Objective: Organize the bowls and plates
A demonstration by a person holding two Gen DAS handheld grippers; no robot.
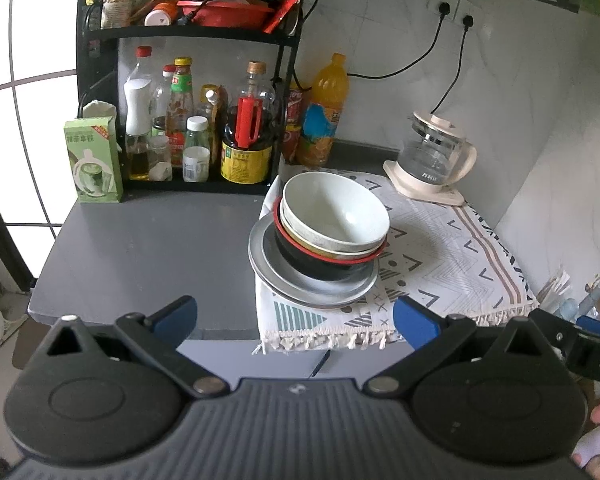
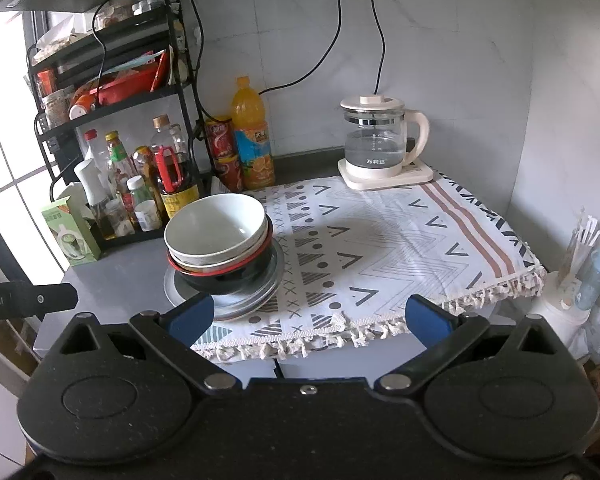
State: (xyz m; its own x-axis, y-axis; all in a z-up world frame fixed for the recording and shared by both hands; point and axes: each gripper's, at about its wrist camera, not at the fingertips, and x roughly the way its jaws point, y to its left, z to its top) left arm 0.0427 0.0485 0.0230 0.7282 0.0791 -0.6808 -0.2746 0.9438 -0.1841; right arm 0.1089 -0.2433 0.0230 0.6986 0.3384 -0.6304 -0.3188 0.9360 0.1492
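Observation:
A white bowl (image 1: 334, 210) tops a nested stack: beneath it a pale bowl, then a black bowl with a red rim (image 1: 320, 266), all on grey metal plates (image 1: 268, 276). The stack rests at the left edge of a patterned cloth (image 1: 440, 248). My left gripper (image 1: 296, 318) is open, held back from the counter's front edge with nothing between its blue pads. In the right wrist view the same white bowl (image 2: 216, 230), black bowl (image 2: 228, 282) and plates (image 2: 260, 294) lie ahead to the left. My right gripper (image 2: 310, 318) is open and holds nothing.
A black rack (image 1: 188, 36) with sauce bottles (image 1: 180, 120) stands at the back left beside a green carton (image 1: 94, 160). An orange drink bottle (image 2: 252, 132), red cans (image 2: 222, 144) and a glass kettle (image 2: 380, 140) line the back wall. A holder with sticks (image 2: 576, 256) stands at the right.

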